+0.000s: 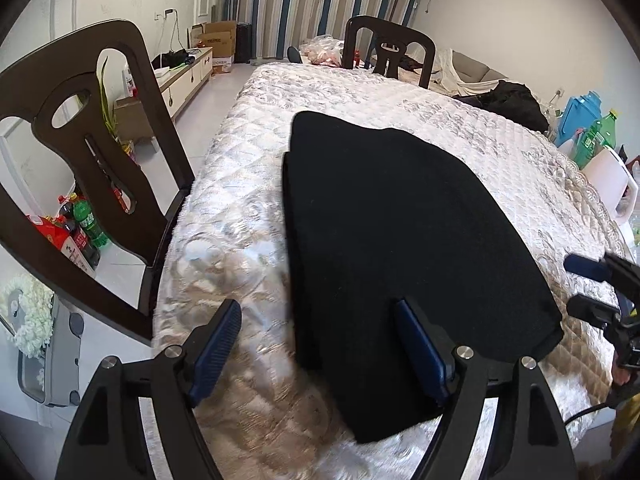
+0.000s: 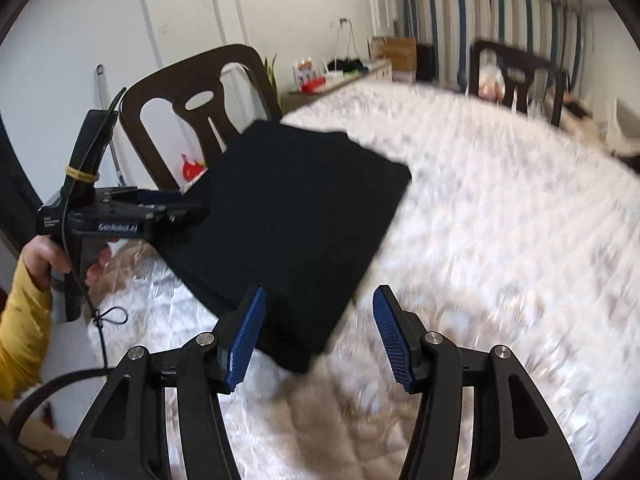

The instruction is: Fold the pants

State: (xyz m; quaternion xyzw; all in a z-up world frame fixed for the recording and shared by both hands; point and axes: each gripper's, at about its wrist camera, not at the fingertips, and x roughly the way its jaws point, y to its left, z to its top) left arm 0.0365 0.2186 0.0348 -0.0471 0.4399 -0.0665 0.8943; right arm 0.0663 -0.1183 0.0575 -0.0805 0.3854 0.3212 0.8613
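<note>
Both jaws gape over folded black pants (image 1: 400, 248).

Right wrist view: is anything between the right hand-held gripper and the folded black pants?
Nothing visible. The right hand-held gripper is open with the near corner of the folded black fabric pants right at its blue fingertips. Only bare white quilted table cover lies around them. The left hand-held gripper sits at the far-left edge.

black tool (image 2: 318, 334), blue ribbed pads (image 2: 244, 340), yellow sleeve (image 2: 20, 344).
</note>
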